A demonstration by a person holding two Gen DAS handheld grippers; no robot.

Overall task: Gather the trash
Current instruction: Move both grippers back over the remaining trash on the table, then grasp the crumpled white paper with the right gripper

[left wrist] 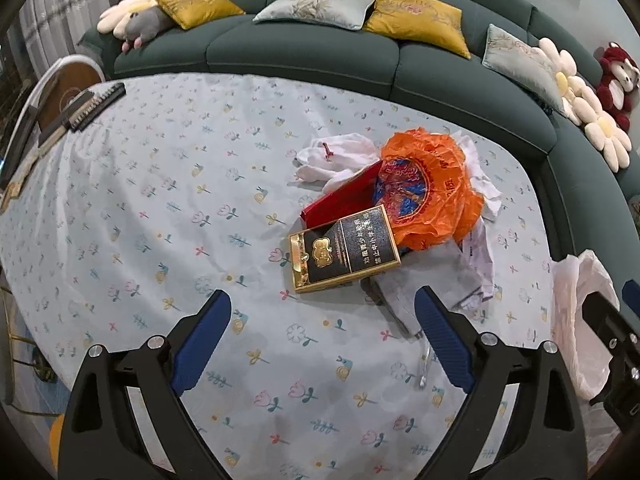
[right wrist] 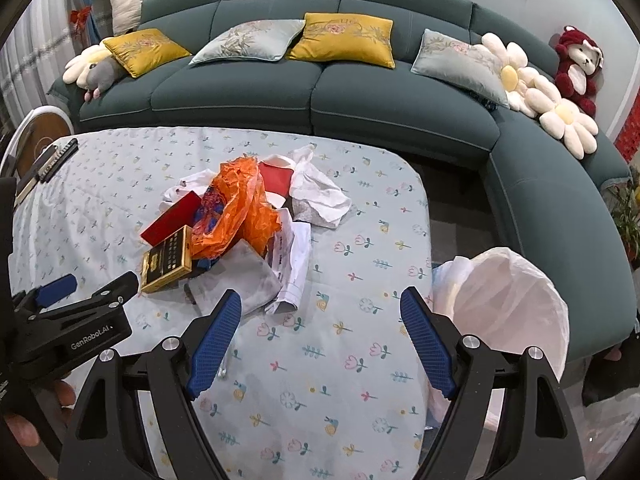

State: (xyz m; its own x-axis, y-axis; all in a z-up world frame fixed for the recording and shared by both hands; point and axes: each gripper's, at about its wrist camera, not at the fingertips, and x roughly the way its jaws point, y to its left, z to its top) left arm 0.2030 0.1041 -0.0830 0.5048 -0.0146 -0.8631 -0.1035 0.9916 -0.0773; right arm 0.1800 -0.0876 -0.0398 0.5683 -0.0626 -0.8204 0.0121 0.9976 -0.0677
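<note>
Trash pile (left wrist: 400, 216) sits on the worktop (left wrist: 140, 220), toward the far right side, near the sofa (right wrist: 360, 96). In it: a black & gold cigarette box (left wrist: 344, 252), a red box (left wrist: 340, 196) tucked under it, an orange plastic bag (left wrist: 428, 192), white tissues (left wrist: 336, 158), crumpled paper w/ print (left wrist: 478, 260).

Step, I think: the very start. Nothing is picked up yet. Left claw (left wrist: 324, 340) is wide open & holds nothing; it hangs just in front of the cigarette box. Right claw (right wrist: 320, 344) is wide open too, empty, above the worktop near the white bin bag (right wrist: 504, 304) at the worktop's right edge.

Next move prob. needs: left claw goes fwd, pinches the cigarette box by its thin sides, carries it to the bin bag. Right claw could hold the bag mouth open.

Writing: cigarette box has white Chinese words on the dark side, too warped to read for sure. Left claw body says "GenRobot.AI" in the right wrist view. Orange bag has blue & red print, can't read.
</note>
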